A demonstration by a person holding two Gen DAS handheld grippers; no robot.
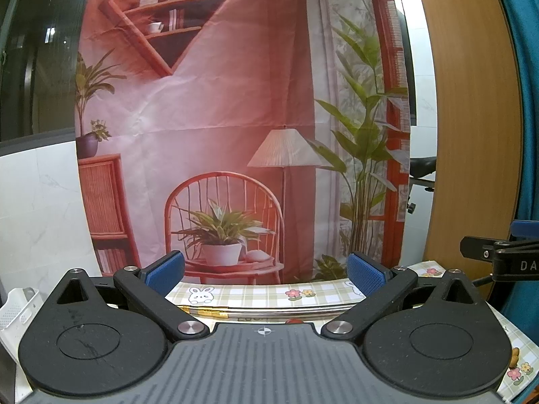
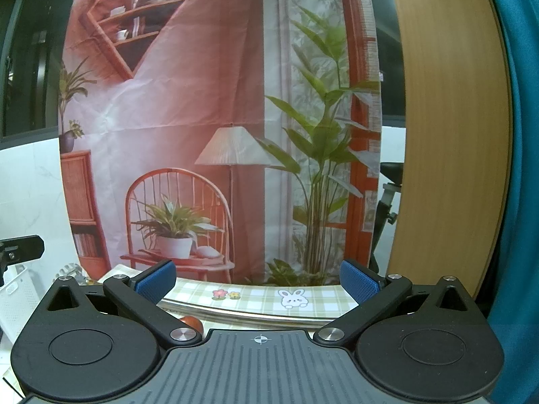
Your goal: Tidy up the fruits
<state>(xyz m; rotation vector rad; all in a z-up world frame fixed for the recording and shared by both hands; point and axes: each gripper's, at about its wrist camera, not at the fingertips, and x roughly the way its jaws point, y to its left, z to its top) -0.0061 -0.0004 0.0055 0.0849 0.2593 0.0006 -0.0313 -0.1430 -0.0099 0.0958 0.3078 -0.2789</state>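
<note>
Backdrop: a printed cloth (image 1: 215, 107) hangs behind the table, showing a pink room with a shelf, a rattan chair, a potted plant and a floor lamp; dark window panes to its left, a wood-grain panel (image 1: 471, 118) and teal fabric (image 1: 529, 101) to its right; white marbled wall below the window. Surface: a checked tablecloth (image 1: 256, 294) in beige and white with rabbit and flower prints; a curved metal rim (image 1: 269, 311) lies across it just ahead of both grippers, what it belongs to cannot be told.

Left gripper (image 1: 266, 274): jaws spread wide, blue pads (image 1: 165, 276) well apart, nothing between them; it hangs above the table edge, angled slightly down. A white perforated basket (image 1: 17, 306) sits at its left; a black clamp arm (image 1: 498, 256) enters from the right.

Right gripper (image 2: 257, 281): jaws likewise spread wide, nothing between the pads; same slight downward tilt.

Fruit: only one red-brown piece (image 2: 190, 321) is visible in the right wrist view, low and just behind the left linkage of that gripper, inside the metal rim; mostly hidden, kind not identifiable. In the left wrist view a small red sliver (image 1: 293, 321) shows at the gripper body's top edge; too little seen to name.
</note>
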